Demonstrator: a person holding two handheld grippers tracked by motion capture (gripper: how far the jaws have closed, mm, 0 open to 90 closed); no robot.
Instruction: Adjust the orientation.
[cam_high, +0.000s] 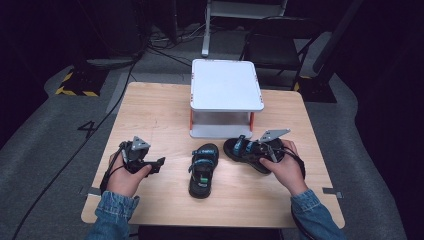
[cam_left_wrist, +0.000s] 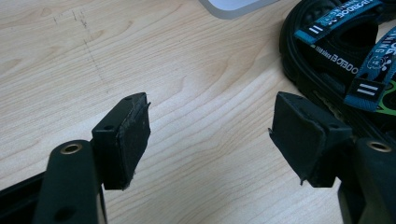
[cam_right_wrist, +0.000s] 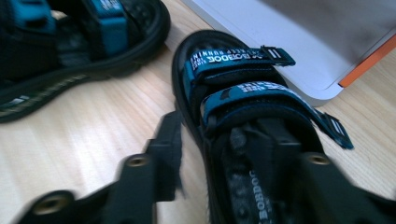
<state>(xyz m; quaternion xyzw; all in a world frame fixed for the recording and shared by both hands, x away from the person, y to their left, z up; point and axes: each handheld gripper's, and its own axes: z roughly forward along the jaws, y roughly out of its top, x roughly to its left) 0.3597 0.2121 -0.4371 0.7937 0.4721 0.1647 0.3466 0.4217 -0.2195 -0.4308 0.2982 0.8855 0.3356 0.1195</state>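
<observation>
Two black sandals with blue straps lie on the wooden table (cam_high: 155, 110). One sandal (cam_high: 202, 170) rests at the middle, toe toward me. The other sandal (cam_high: 240, 147) lies crosswise to its right, in front of the white shelf. My right gripper (cam_high: 252, 149) is down at this second sandal (cam_right_wrist: 233, 79). One jaw sits outside its side wall and the other inside the footbed, not visibly pressing, so the gripper (cam_right_wrist: 222, 126) is open. My left gripper (cam_high: 150, 165) hovers low over bare wood left of the middle sandal (cam_left_wrist: 336, 46), open (cam_left_wrist: 210, 116) and empty.
A white two-level shelf (cam_high: 226, 85) with orange posts stands at the back middle of the table, its base (cam_right_wrist: 289, 32) close behind the right sandal. A chair (cam_high: 275, 45) and cables on the floor lie beyond the table's far edge.
</observation>
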